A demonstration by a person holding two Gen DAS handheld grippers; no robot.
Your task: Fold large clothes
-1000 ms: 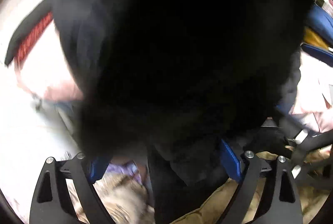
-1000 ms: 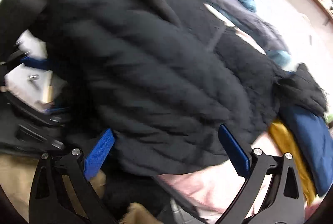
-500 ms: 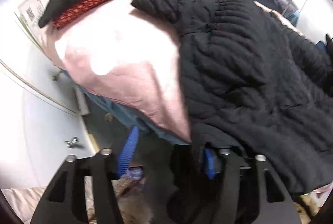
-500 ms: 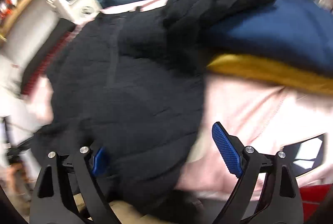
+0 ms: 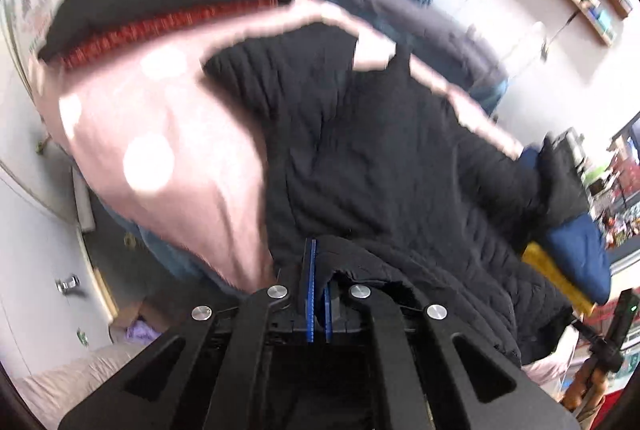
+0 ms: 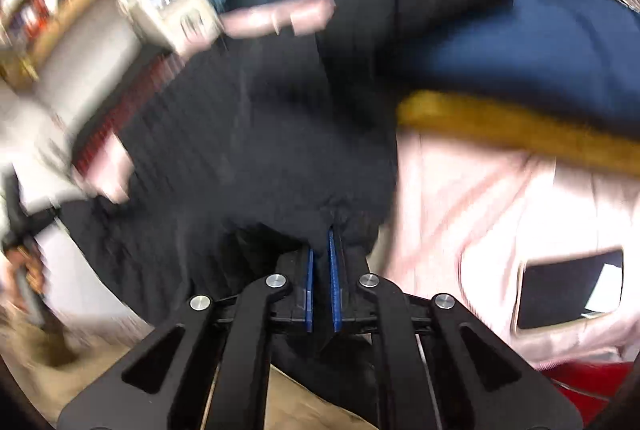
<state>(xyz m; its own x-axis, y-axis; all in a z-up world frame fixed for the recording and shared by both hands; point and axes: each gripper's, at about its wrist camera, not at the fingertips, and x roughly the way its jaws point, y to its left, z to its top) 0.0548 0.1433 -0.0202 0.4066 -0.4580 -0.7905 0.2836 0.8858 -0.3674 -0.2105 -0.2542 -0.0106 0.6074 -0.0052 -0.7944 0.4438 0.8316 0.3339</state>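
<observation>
The left tool (image 5: 318, 262) sat at bottom centre of its frame, blue pads pinched tight on the near hem of the black jacket (image 5: 380, 158). The right tool (image 6: 322, 250) likewise clamped the jacket's edge at bottom centre. The jacket lay spread across the pink sheet (image 5: 160, 118), filling mid-frame.

Left wrist view looks forward over its gripper's fingers, close above the near hem of the black jacket (image 5: 380, 158), facing across the pink cover (image 5: 168, 158) toward wall shelves. Right wrist view, blurred, sits equally close at another hem edge. Both share jacket, pink cover, navy-and-yellow stack (image 6: 520, 86).
</observation>
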